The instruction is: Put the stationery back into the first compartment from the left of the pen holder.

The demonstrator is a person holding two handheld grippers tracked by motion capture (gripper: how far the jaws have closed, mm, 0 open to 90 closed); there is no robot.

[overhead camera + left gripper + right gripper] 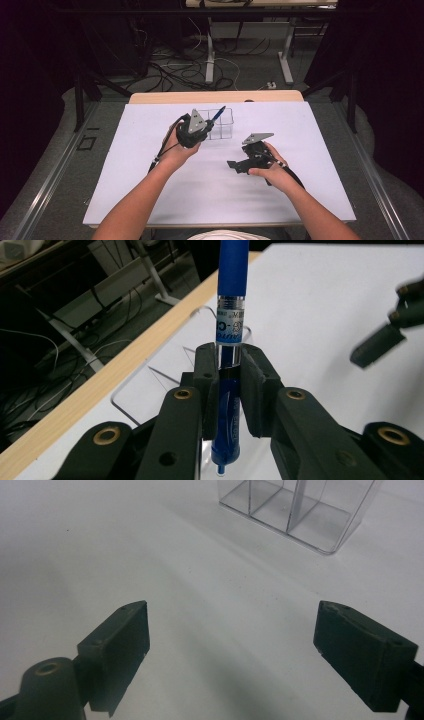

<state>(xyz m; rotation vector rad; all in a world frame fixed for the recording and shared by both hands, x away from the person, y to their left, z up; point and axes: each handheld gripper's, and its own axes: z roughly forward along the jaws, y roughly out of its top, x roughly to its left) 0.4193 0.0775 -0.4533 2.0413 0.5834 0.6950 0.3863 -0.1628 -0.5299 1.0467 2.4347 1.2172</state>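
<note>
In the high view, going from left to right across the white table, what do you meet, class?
Left gripper shut on the blue pen → clear plastic compartment box → right gripper, fingers open and empty.

only print i can spot is on the blue pen (231, 325), a clear band with blue lettering, too cut off to read
</note>
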